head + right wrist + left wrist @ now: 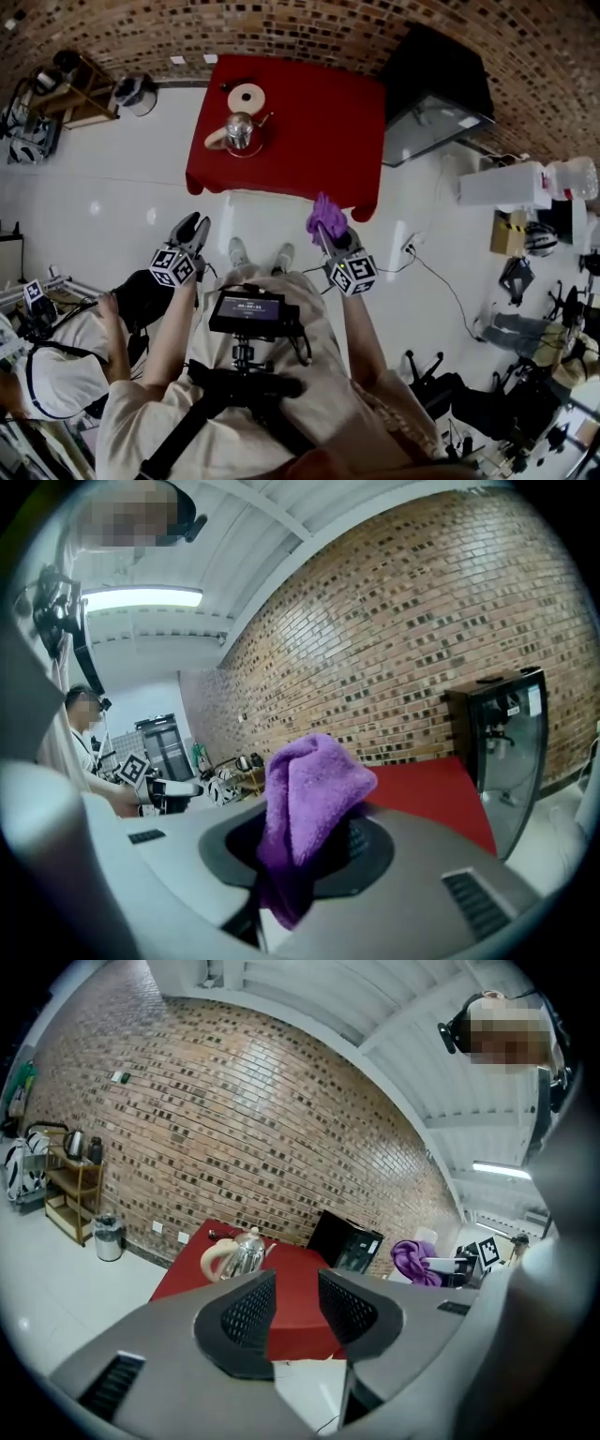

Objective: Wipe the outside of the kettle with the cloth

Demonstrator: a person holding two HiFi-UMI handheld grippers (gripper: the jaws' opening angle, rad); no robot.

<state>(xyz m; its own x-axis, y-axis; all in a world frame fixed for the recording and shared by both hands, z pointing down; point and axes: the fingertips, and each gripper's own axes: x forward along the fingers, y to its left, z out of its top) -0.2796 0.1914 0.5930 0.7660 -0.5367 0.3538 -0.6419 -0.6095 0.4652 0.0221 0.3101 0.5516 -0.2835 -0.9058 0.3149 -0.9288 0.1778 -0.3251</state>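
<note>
A shiny steel kettle [240,130] with a cream handle stands on the red table [319,131], near its left side. In the left gripper view the kettle [242,1254] shows beyond the jaws, well apart from them. My left gripper [192,230] hangs short of the table over the white floor; its jaws stand apart with nothing between them [296,1305]. My right gripper [330,234] is shut on a purple cloth [325,218], close to the table's near right corner. The cloth [307,808] stands up bunched between the pads.
A round cream lid or coaster [247,97] lies behind the kettle. A black cabinet [436,89] stands right of the table. A wooden shelf [70,94] and a bin [134,93] are at the far left by the brick wall. Another person [52,352] sits at my left.
</note>
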